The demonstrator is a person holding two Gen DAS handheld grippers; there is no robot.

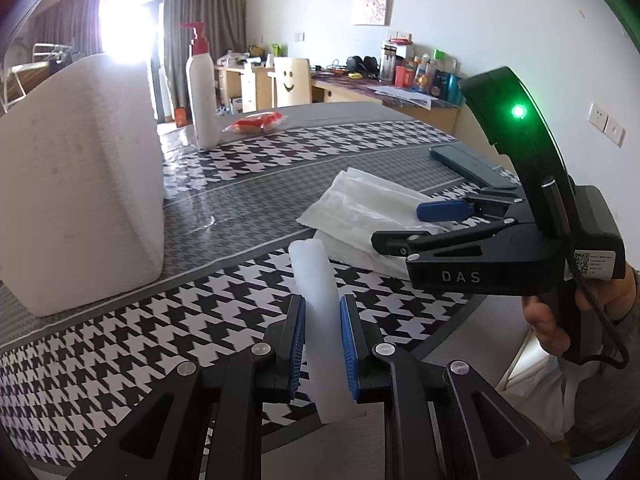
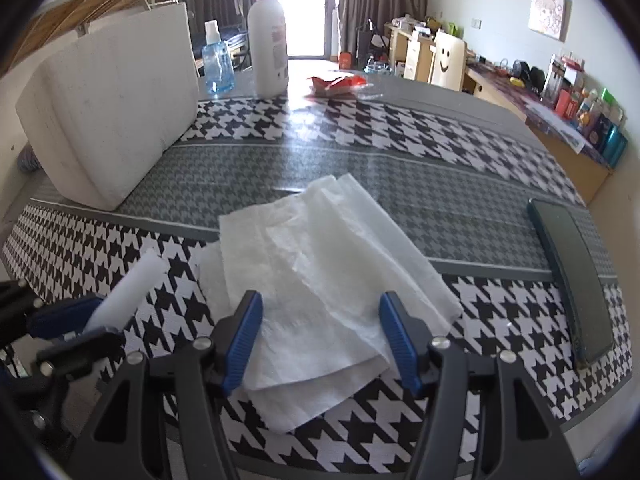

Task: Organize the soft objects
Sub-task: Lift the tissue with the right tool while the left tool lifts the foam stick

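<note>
A: Biggest thing first: the white foam box (image 1: 82,184) stands ahead and to the left of the left gripper (image 1: 323,344), on the houndstooth tablecloth (image 1: 120,344). Is that where things go?

B: I'd guess so, but its top is cut off in both views, so I can't tell whether it is open or what it holds.

A: And the tissues (image 2: 320,280)?

B: A loose, rumpled pile of sheets lying directly in front of the right gripper (image 2: 322,336). Its jaws stand spread apart, released, with the near edge of the pile between them and no pad pressing on it.

A: So the left one is the busy one.

B: Yes. It is clenched on a white foam stick (image 1: 316,320), pads squeezing both sides, the stick pointing forward off the tips. I judge the step in hand is carrying that stick; the next move calls for taking it up and over to the box without crushing it.

A: Anything else unclear?

B: The stick's rear end disappears under the gripper. A dark phone (image 2: 572,280) lies right of the right gripper.
</note>
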